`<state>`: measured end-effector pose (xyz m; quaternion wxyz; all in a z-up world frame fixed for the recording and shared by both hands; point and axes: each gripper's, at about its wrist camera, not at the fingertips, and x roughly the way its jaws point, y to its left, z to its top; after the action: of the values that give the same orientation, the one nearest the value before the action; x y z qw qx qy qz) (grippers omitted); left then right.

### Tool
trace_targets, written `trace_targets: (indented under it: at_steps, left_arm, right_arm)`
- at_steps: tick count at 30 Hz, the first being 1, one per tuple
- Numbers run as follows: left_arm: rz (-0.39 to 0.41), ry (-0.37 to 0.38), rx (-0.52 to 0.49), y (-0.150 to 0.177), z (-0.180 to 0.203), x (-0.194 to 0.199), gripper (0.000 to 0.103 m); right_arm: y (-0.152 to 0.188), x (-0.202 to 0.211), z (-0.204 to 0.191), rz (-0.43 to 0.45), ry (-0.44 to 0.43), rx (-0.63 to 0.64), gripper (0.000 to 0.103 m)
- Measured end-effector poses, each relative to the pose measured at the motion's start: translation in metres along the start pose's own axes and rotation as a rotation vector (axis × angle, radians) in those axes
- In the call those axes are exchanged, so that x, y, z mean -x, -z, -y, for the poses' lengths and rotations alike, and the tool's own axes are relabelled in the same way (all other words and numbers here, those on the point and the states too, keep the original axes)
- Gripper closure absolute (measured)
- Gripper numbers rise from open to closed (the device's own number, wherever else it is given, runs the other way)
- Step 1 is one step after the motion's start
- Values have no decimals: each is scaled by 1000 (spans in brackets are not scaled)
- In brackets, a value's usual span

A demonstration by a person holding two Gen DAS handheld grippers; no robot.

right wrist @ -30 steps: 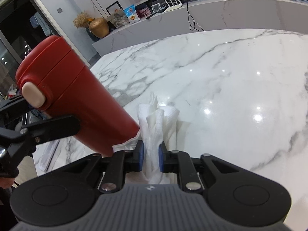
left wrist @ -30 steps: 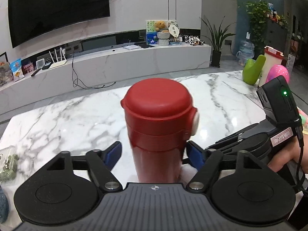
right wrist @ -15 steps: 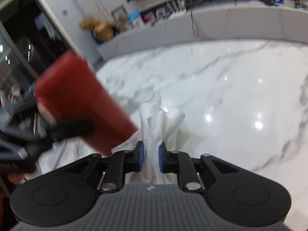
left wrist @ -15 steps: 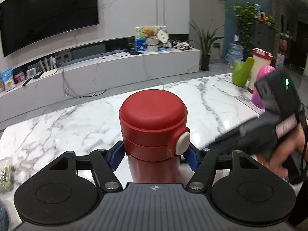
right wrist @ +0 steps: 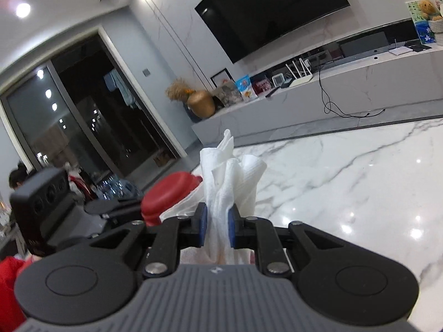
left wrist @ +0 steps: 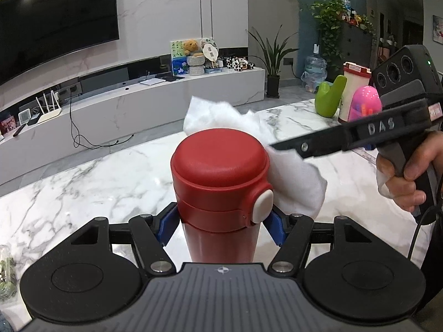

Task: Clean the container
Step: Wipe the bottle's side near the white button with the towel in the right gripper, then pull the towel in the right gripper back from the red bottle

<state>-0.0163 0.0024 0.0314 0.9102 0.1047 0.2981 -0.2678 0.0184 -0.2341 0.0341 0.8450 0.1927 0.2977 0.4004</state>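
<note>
A red flask with a domed lid and a white push button stands upright over the marble table. My left gripper is shut on its body just under the lid. A crumpled white paper towel lies against the lid's right and far side. In the right wrist view my right gripper is shut on that paper towel, and the flask's red lid shows just left of it. The right gripper's finger reaches in from the right, held by a person's hand.
At the table's far right stand a green object, a pink egg-shaped thing and a white cup with a red lid. A small jar sits at the left edge. A low TV cabinet runs behind the table.
The left gripper's pads have closed onto the flask, which now stands upright. The right gripper has risen and brought the paper towel up from the table to the flask's lid.
</note>
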Motion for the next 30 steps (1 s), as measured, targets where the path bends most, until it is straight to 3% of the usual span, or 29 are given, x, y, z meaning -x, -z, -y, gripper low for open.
trace_targets:
  at_steps: [18, 25, 30]
  left_arm:
    - [-8, -37, 33, 1, -2, -1, 39]
    - [-47, -164, 140, 3, 13, -6, 37]
    - [-32, -247, 175, 3, 22, -6, 37]
  right_arm:
    - [44, -56, 23, -282, 201, -33, 85]
    - [49, -62, 23, -302, 217, -41, 85]
    - [44, -64, 23, -303, 217, -42, 85]
